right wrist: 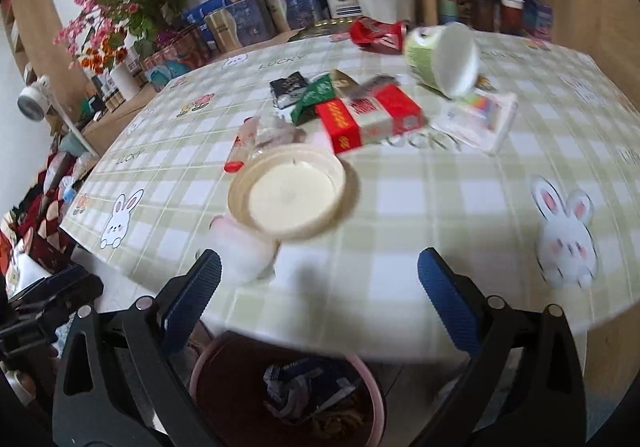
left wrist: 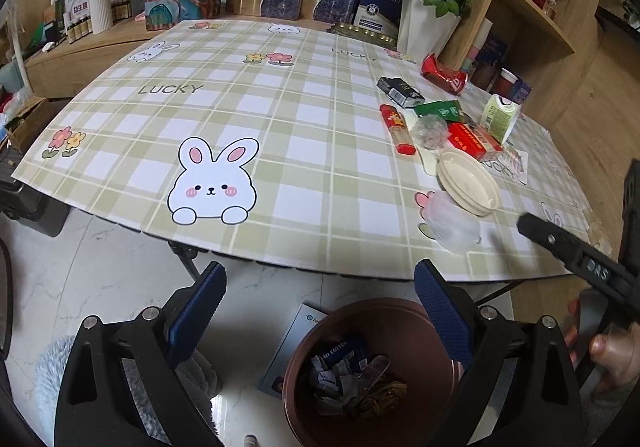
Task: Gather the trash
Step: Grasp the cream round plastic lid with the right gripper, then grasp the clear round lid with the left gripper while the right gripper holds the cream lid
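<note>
A brown trash bin [left wrist: 376, 375] [right wrist: 288, 395] with crumpled wrappers inside stands on the floor below the table's near edge. My left gripper [left wrist: 320, 311] hangs open and empty over the floor beside the bin. My right gripper [right wrist: 320, 295] is open and empty above the table edge and the bin. On the checked tablecloth lie a cream lid [left wrist: 468, 183] [right wrist: 292, 193], a clear plastic cup [left wrist: 452, 225] [right wrist: 248, 251], a red box [left wrist: 474, 141] [right wrist: 368, 117], a green wrapper [left wrist: 438, 109], a green paper cup [right wrist: 444, 57] on its side and a crushed red can [left wrist: 442, 73].
Flower pots, blue gift boxes and a wooden shelf [left wrist: 532, 7] crowd the table's far side. A black packet [left wrist: 400, 91] and a red tube [left wrist: 396, 127] lie near the trash pile. A person's hand [left wrist: 608, 351] holds the other gripper at right. A booklet [left wrist: 292, 343] lies on the floor.
</note>
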`<state>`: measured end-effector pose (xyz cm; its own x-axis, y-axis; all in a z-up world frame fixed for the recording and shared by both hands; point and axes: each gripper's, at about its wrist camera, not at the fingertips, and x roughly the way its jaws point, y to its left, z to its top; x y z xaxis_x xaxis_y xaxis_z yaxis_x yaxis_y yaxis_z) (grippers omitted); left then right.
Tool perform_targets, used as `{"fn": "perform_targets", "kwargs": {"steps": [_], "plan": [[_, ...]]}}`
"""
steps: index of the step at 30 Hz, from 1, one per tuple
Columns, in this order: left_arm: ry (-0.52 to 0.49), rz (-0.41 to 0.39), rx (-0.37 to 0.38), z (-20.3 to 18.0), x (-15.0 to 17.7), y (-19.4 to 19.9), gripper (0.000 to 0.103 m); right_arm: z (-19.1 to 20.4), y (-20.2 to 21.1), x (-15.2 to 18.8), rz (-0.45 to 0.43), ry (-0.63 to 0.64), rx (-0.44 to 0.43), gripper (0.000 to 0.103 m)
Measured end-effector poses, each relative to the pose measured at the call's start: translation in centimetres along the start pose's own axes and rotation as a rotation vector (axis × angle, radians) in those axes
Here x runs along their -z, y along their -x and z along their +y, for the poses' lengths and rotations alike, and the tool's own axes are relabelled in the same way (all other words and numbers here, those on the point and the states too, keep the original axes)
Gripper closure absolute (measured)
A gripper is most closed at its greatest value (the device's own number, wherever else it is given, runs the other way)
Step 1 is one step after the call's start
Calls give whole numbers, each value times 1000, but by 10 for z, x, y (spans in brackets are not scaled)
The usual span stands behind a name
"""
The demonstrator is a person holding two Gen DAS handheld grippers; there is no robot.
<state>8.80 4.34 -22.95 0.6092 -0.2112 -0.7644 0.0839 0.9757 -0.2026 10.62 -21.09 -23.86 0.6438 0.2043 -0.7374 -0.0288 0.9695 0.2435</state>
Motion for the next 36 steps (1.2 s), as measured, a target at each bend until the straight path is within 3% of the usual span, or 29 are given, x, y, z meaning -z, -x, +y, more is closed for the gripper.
{"fn": "perform_targets", "kwargs": {"steps": [9,19,22,27,36], "plan": [[24,7,1,12,-6,-13,10,15,-60,-29,76,-1,-9,6],[18,24,13,9,-5,-19,10,31,-79,-42,91,113,41,7],[-5,20,25,2,-6,-19,10,26,-74,-42,74,114,45,15],[-61,22,64,-16,-8,-21,10,12,-54,-40,30,85,11,17],[-240,6,156,-89,-26,-58,10,-26,2,-29,-65,-21,-9,17]]}}
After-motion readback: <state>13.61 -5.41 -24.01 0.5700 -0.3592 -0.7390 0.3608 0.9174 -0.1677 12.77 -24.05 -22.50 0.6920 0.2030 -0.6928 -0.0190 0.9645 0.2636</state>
